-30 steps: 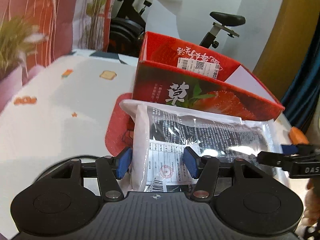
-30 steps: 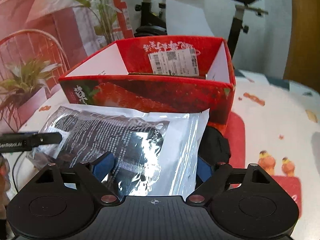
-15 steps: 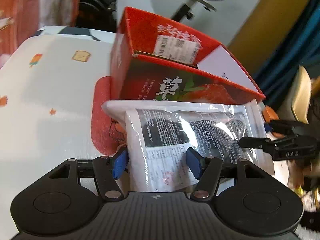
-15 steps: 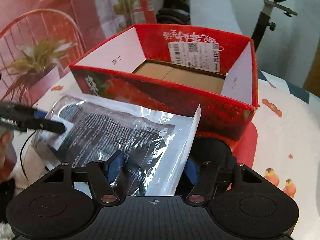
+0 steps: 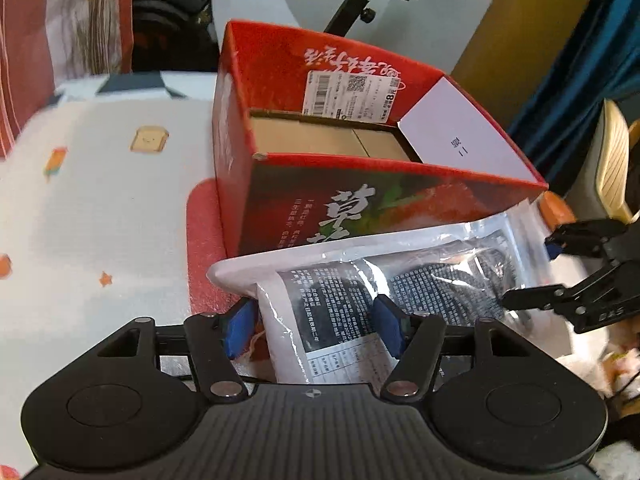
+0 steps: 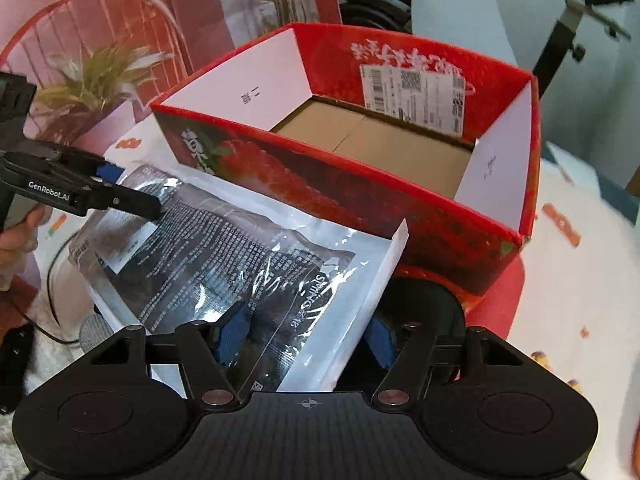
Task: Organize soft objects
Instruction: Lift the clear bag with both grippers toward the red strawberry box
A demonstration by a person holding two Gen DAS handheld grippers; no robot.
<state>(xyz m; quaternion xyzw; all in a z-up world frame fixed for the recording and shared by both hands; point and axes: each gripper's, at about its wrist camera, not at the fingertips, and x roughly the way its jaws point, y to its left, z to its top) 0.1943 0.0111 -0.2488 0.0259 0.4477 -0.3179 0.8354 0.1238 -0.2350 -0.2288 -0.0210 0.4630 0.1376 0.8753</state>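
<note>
A clear plastic bag [image 5: 420, 280] with a dark folded fabric item inside hangs between both grippers, just in front of the red strawberry box [image 5: 360, 208]. My left gripper [image 5: 314, 320] is shut on one end of the bag. The right gripper [image 6: 308, 332] has the other end of the bag [image 6: 240, 248] between its blue pads, and its jaws are closing onto it. Each gripper shows in the other's view: the right gripper [image 5: 532, 272] at the bag's far end, the left gripper [image 6: 132, 192] likewise. The box [image 6: 360, 200] is open on top, with only its bare cardboard floor showing.
The box stands on a white patterned tablecloth [image 5: 100, 200]. A dark object [image 6: 424, 304] lies under the bag by the box's front wall. An exercise bike [image 6: 580, 8] and a potted plant [image 6: 100, 80] stand behind. A cream chair [image 5: 612, 160] is at the right.
The bag has risen and come closer to the box's front wall, and both views now look down into the box. The right jaws have narrowed onto the bag.
</note>
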